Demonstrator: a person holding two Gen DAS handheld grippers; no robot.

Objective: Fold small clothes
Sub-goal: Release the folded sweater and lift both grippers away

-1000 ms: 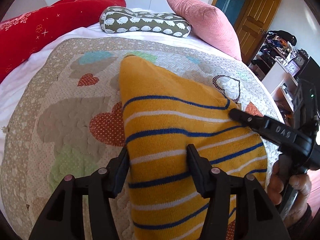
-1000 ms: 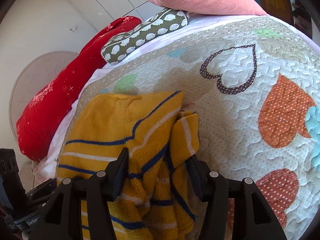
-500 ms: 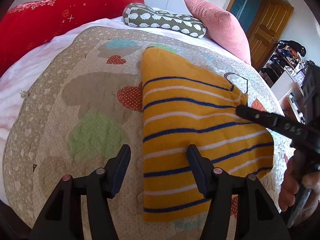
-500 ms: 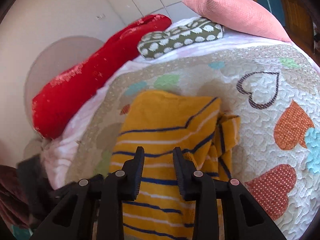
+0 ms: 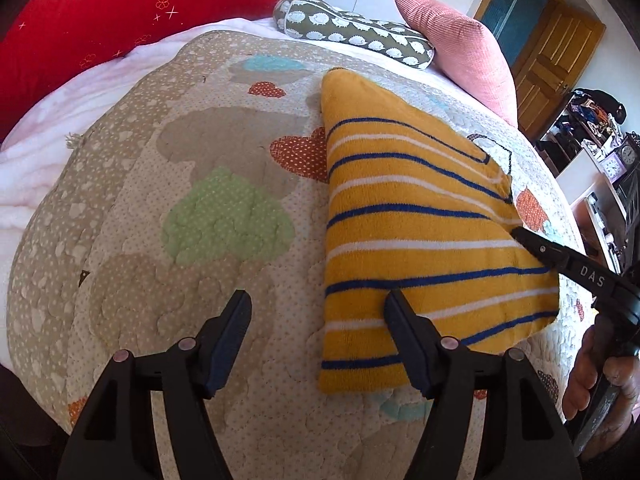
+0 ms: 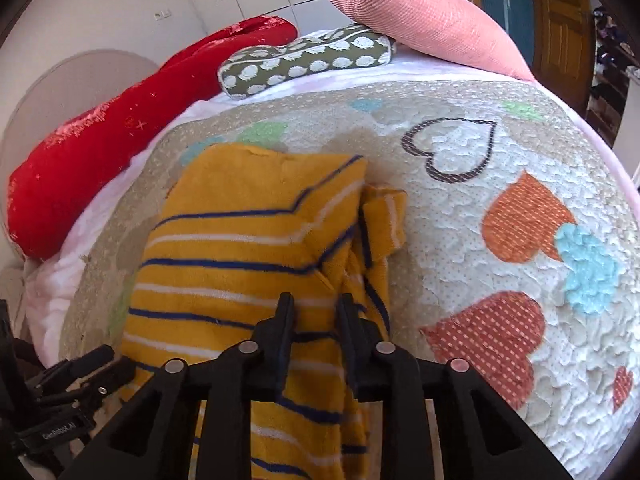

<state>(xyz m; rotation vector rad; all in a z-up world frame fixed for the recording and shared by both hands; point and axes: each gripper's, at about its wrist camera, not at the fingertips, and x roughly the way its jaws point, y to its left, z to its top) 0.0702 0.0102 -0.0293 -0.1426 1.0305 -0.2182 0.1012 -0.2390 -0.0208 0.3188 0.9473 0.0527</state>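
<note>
Since a second ago the left gripper (image 5: 316, 320) has let go and backed off, spread and empty, while the right gripper (image 6: 314, 312), narrowed, pinches the yellow striped sweater (image 5: 404, 216) on the quilt (image 5: 160, 200), apparently half-folded with bunched sleeves left to tidy.

A home bedroom. A bed fills both views, covered by a quilted bedspread (image 5: 120, 200) patterned with coloured hearts. At its head lie a red bolster (image 5: 120, 12), a small olive cushion with white spots (image 5: 352, 32) and a pink ribbed pillow (image 5: 456, 48). Behind them is a pale wall. To one side stand a wooden panelled door (image 5: 556, 60) and cluttered shelves with a small clock (image 5: 628, 154).
</note>
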